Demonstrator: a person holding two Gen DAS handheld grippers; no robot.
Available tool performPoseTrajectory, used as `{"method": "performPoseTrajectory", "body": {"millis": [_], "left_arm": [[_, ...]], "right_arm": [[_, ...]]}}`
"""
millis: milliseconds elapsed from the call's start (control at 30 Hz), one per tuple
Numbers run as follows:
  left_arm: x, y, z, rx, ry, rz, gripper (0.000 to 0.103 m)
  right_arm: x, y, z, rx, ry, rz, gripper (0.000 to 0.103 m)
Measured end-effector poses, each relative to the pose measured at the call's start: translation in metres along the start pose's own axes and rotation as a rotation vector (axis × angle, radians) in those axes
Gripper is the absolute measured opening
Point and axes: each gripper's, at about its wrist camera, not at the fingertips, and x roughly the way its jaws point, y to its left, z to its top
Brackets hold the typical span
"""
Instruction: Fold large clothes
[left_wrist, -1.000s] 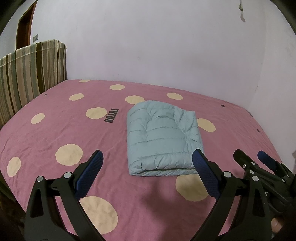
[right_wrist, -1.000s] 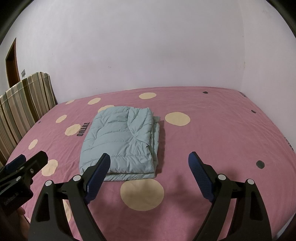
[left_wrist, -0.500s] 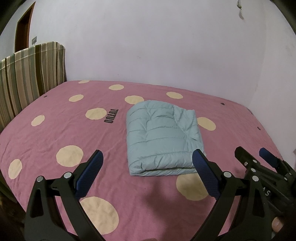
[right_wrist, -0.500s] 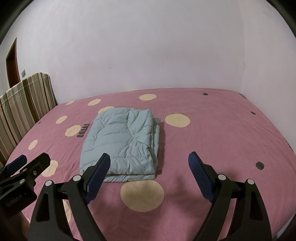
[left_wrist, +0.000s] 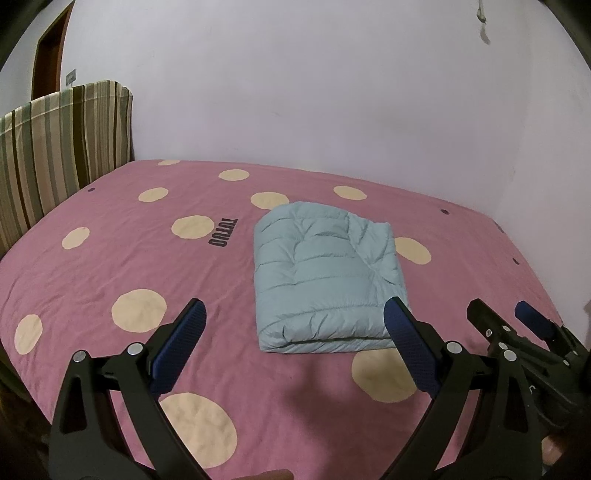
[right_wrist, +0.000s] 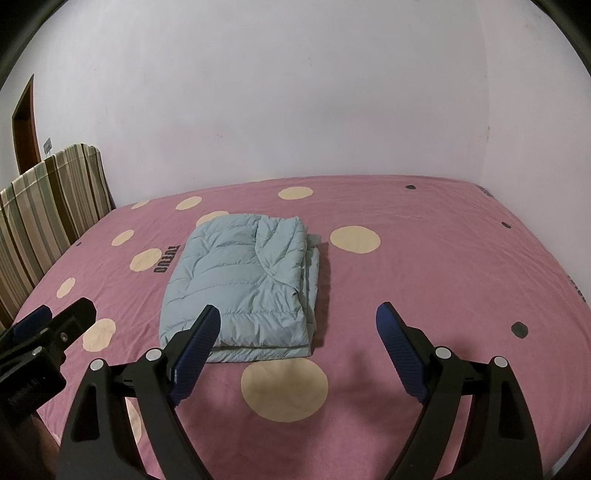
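Folded jacket (left_wrist: 325, 280) lies lengthwise on bed (left_wrist: 110, 266), ahead of left gripper (left_wrist: 293, 328) and ahead-left of right gripper (right_wrist: 297, 332); both jaws wide, empty.

We see a pale blue-green quilted puffer jacket (left_wrist: 325, 273) lying folded into a thick, neat rectangle on the pink bedsheet (left_wrist: 110, 266) with cream dots. Its long sides run toward 12 o'clock. The near edge at 6 o'clock shows stacked layers with a rounded fold. In the right wrist view the jacket (right_wrist: 240, 284) sits toward 11 o'clock, and thinner layers peek out along its 3 o'clock side. Its stitched channels look puffed and lightly creased.
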Motion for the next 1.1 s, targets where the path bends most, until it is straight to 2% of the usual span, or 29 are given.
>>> {"method": "performPoseTrajectory", "body": {"millis": [400,433,600,900,1100], "left_arm": [[0.005,0.0,0.001,-0.004,0.015,-0.016,0.097],[0.006,0.001,0.001,-0.008,0.019,-0.02,0.101],[0.013,0.004,0.001,-0.029,0.022,-0.058,0.101],[0.021,0.002,0.001,-0.005,0.0,-0.047,0.101],[0.043,0.011,0.004,-0.026,0.048,-0.031,0.101]], "right_arm": [[0.005,0.002,-0.003,-0.005,0.009,0.001,0.085],[0.005,0.002,-0.003,-0.006,0.01,0.001,0.085],[0.01,0.002,-0.004,-0.005,0.018,0.0,0.085],[0.02,0.002,-0.008,-0.004,0.029,0.002,0.085],[0.029,-0.007,-0.009,0.008,0.036,-0.017,0.085]]}}
